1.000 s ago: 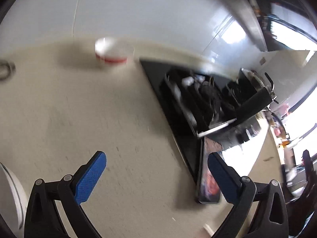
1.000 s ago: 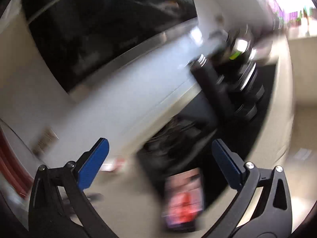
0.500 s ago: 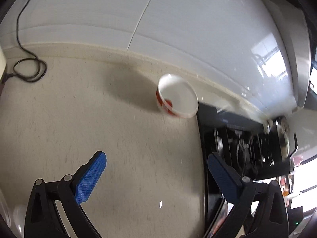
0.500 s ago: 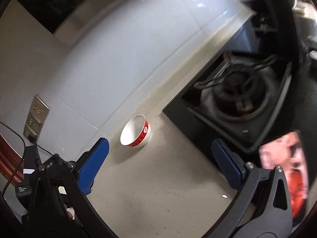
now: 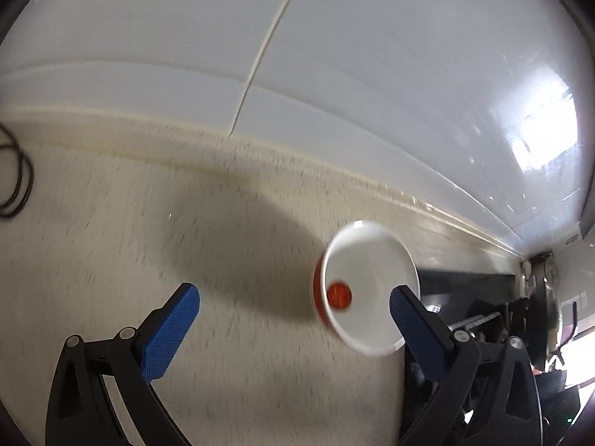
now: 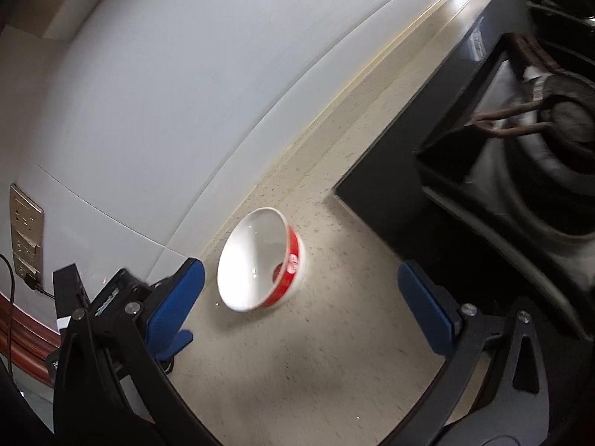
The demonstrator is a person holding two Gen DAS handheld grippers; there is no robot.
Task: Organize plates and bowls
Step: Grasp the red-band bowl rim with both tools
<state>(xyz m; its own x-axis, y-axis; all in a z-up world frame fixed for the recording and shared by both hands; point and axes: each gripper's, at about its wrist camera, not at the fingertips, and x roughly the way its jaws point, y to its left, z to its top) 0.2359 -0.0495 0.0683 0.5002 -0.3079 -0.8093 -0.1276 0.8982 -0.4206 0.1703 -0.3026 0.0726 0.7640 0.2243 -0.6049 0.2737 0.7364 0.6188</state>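
Tabletop (image 6: 327,353): speckled beige, lower half of both frames. Gas hob (image 6: 520,156): black, right of frame. Bowl (image 6: 260,264): white, red band, centre of right view, on tabletop beside hob; lower right in left view. My left claw (image 5: 293,316): spread wide, empty. My right claw (image 6: 301,297): spread wide, empty.

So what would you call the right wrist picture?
Open right gripper facing a red-banded white bowl on the speckled countertop beside the stove.
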